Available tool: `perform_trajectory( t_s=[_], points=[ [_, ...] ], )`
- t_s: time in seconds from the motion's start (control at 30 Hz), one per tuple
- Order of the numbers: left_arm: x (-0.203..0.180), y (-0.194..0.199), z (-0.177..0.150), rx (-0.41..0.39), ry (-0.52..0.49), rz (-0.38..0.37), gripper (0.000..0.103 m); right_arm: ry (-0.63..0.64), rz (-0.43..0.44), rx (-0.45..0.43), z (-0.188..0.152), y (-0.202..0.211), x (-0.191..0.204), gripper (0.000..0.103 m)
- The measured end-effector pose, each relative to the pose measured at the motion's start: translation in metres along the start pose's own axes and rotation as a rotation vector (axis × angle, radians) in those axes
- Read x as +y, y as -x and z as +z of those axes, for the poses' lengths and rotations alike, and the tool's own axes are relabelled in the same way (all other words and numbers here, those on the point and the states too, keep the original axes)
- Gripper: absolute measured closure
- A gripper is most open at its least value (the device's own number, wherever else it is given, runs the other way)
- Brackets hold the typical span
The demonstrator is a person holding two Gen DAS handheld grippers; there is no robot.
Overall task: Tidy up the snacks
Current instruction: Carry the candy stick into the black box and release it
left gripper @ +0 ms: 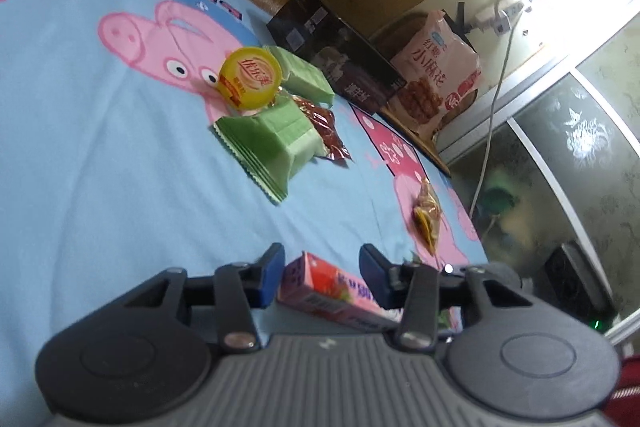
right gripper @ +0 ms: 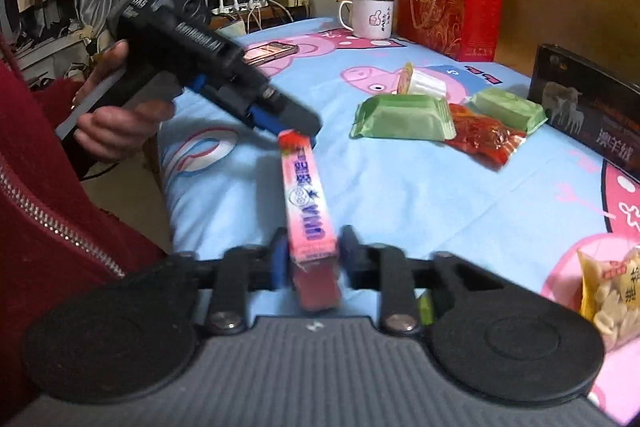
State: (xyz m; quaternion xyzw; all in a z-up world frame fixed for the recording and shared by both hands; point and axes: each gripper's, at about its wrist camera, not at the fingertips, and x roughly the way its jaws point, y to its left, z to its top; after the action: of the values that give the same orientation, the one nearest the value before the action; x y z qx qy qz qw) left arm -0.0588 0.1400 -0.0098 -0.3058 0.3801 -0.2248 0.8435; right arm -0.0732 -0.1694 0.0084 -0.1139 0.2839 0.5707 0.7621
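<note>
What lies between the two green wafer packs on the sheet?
A red snack packet lies between the near green pack and the far green pack, clearest in the right wrist view. The yellow-lidded jelly cup stands just behind that gap.

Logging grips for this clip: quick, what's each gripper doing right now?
Left gripper: jaws around one end of the pink candy box, contact unclear.
Right gripper: shut on the box's other end.

The right gripper clamped one end of the pink candy box above the bed; the left gripper met its far end
</note>
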Motion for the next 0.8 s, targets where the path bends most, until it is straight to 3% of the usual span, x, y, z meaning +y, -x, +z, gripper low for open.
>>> perform_trajectory(
  t_s=[0.27, 0.37, 0.57, 0.7, 0.8],
  points=[
    [-0.016, -0.020, 0.025, -0.003, -0.023, -0.012, 0.062, -0.081, -0.028, -0.096, 0.000, 0.028, -0.011, 0.075],
    [-0.034, -0.036, 0.056, -0.003, -0.083, -0.022, 0.062, -0.082, -0.086, -0.143, 0.008, 0.039, -0.019, 0.075],
    [-0.079, -0.079, 0.130, -0.033, -0.220, -0.039, 0.061, -0.013, -0.297, -0.207, 0.043, 0.057, -0.041, 0.076],
    [-0.099, -0.108, 0.184, -0.090, -0.262, -0.038, 0.059, 0.040, -0.405, -0.232, 0.081, 0.061, -0.076, 0.077],
    [-0.100, -0.132, 0.219, -0.140, -0.261, -0.010, 0.058, 0.042, -0.438, -0.224, 0.107, 0.053, -0.118, 0.077]
  ],
)
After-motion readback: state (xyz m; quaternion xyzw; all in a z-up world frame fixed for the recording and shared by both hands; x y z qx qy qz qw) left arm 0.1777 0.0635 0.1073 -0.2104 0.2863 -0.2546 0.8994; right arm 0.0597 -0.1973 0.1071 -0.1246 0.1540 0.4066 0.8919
